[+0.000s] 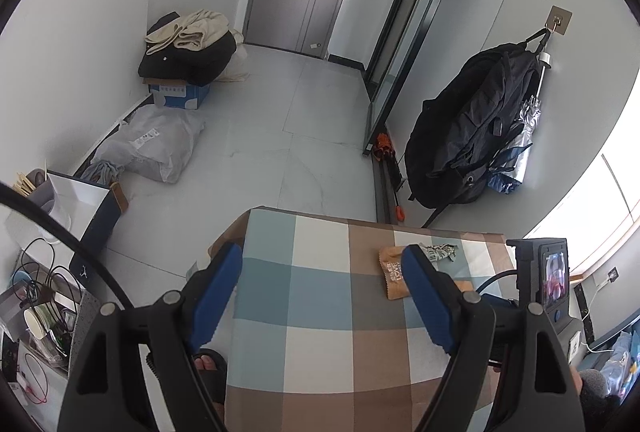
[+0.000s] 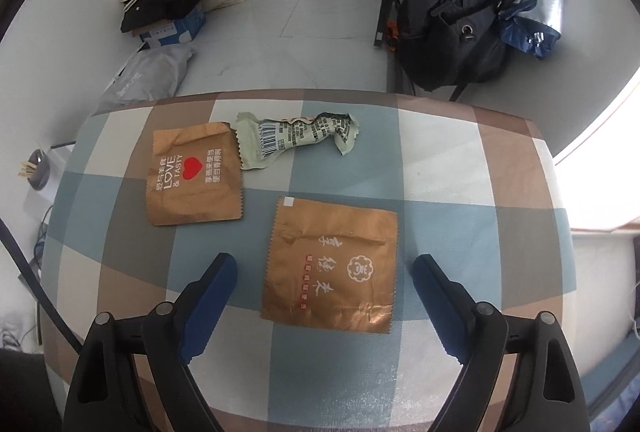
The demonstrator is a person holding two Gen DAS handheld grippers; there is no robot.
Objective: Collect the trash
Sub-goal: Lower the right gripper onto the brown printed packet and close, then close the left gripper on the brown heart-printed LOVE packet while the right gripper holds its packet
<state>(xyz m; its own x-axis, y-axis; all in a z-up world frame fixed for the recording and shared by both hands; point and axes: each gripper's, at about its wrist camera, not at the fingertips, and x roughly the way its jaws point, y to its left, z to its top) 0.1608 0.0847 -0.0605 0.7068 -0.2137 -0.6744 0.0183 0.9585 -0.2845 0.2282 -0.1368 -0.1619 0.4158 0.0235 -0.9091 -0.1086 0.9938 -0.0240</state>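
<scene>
Three pieces of trash lie on a checked tablecloth (image 2: 460, 168). In the right wrist view a gold wrapper with Chinese characters (image 2: 332, 268) lies flat between and just ahead of my open right gripper (image 2: 324, 264). A gold "LOVE & TASTY" wrapper (image 2: 194, 176) lies further left, and a crumpled pale green wrapper (image 2: 296, 138) lies behind it. My left gripper (image 1: 322, 256) is open and empty above the table's left part (image 1: 312, 296). Its right finger hides part of the LOVE wrapper (image 1: 392, 274); the green wrapper (image 1: 440, 252) shows beyond.
A black backpack (image 1: 472, 128) and a silver umbrella hang on the wall to the right. A grey bag (image 1: 152, 144) and a box piled with clothes (image 1: 188, 52) sit on the floor at left. Cluttered shelves with cables (image 1: 36, 292) stand at far left.
</scene>
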